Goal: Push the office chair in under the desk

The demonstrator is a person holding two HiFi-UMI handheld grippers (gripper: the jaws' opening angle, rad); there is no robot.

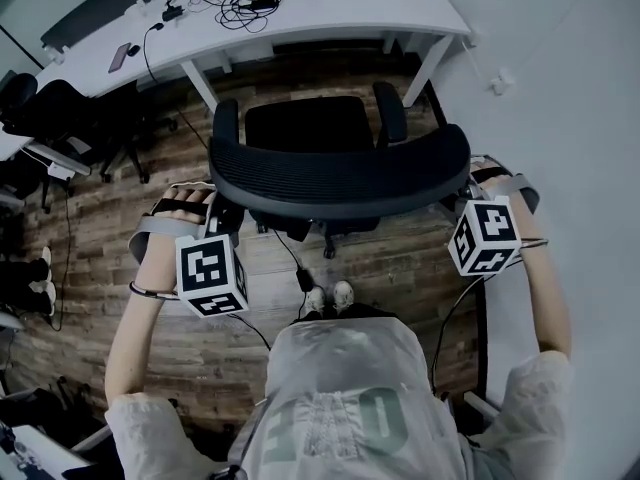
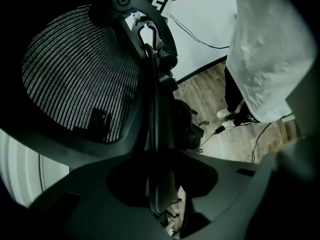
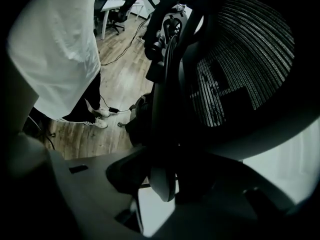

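The left gripper (image 1: 224,216) and right gripper (image 1: 462,204) each clamp a side edge of the office chair (image 1: 310,123) at its mesh backrest (image 1: 340,176), with the desk (image 1: 330,13) just beyond the chair's seat.

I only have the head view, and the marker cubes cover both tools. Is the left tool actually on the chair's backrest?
Observer: Yes. In the left gripper view, the side rim of the backrest runs down between the jaws of the left tool, and they look closed against it.
Operator: And the right tool?
Observer: The right gripper view shows the opposite rim between the jaws of the right tool, which also look clamped on it.
Operator: Anything else caught in there?
Observer: No. Only the rim shows between either pair of jaws.
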